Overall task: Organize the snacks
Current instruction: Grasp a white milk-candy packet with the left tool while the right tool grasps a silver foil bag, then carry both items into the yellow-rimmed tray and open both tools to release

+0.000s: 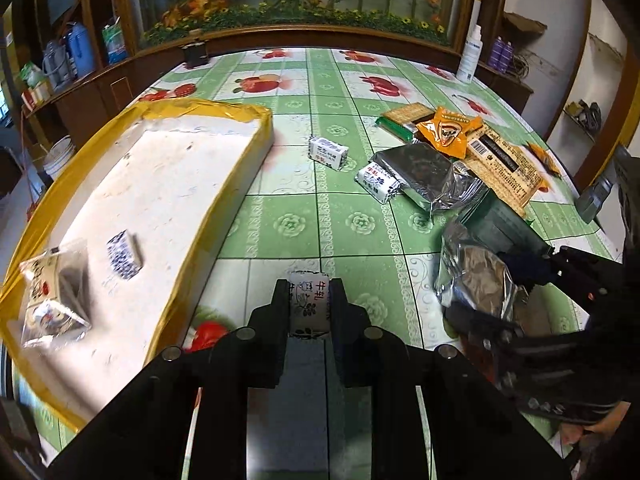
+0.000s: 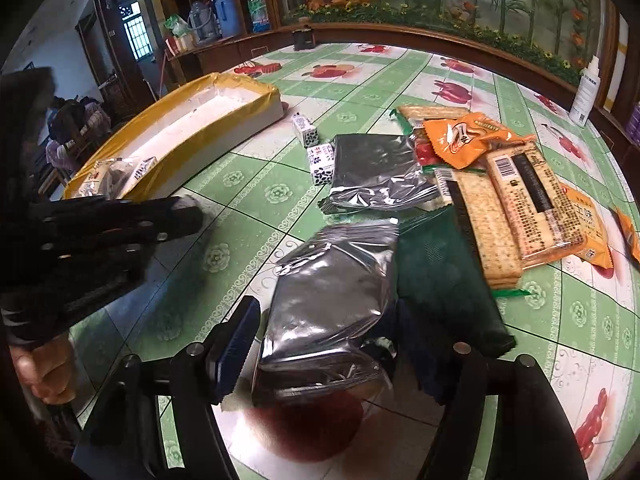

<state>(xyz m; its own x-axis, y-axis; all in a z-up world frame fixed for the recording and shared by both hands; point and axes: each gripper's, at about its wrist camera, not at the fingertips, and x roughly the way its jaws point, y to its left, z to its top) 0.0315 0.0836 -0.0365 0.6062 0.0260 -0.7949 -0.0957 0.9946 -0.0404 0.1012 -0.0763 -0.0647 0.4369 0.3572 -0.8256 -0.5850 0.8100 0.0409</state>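
Yellow-edged tray lies left on the table, holding two packets. Snack pile sits right. Right gripper: fingers spread either side of a silver foil pouch, not pressed against it. Left gripper: pinching a small milk candy above the tablecloth, beside the tray

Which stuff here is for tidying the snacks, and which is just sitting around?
For the job: yellow-edged tray, candy in the left gripper, silver packet, cracker packs, orange packets.
Just lying about: white bottle, blue flask.
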